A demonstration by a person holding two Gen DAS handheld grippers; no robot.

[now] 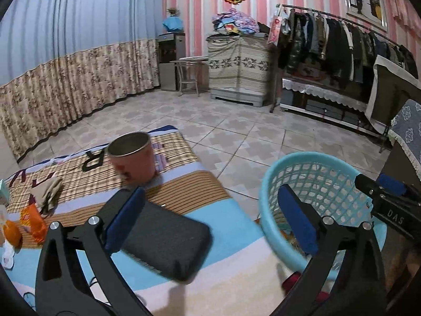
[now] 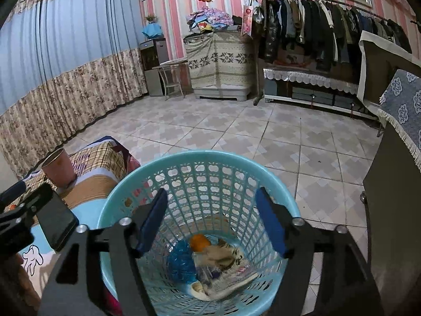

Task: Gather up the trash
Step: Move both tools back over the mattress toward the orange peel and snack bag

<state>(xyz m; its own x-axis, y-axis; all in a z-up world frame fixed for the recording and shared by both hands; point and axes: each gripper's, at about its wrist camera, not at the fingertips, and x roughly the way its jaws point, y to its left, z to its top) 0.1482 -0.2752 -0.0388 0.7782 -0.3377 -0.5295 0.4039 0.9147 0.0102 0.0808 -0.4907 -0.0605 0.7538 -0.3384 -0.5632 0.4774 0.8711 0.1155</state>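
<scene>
Hand-held gripper on the right (image 2: 211,223) hangs spread over the basket (image 2: 181,158) with nothing between its fingers; the mouth sits straight below it, and inside lie an orange peel (image 2: 200,242), a blue wrapper (image 2: 181,260), crumpled cloth (image 2: 219,259) and paper scraps, so part of the trash is already collected; the left hand-held gripper (image 1: 210,216) is spread too, empty, poised above a dark phone (image 1: 168,239) on the bed (image 1: 184,189), with the basket rim at its 3 o'clock

What remains lies on the bed toward 9 o'clock in the left view: an orange packet (image 1: 33,222), an orange piece (image 1: 11,233), a crumpled brownish wad (image 1: 48,192) and white scraps at the very edge; a pink cup (image 1: 133,159) stands upright at 11 o'clock, and I cannot tell whether it counts as trash

Risks, as I judge them: the left fingers straddle the phone, so closing now would pinch it, and it could end up in the basket by mistake; sweeping left toward the packet could drag the phone or nudge the cup, which stands near the bed's far edge and would roll to the tiled floor; the bedding is soft, so thin wrappers may sink and slip out of a shallow pinch; the two tools sit near each other by the basket rim, so a hurried crossing could knock them together or tip the light basket, spilling what is inside
</scene>
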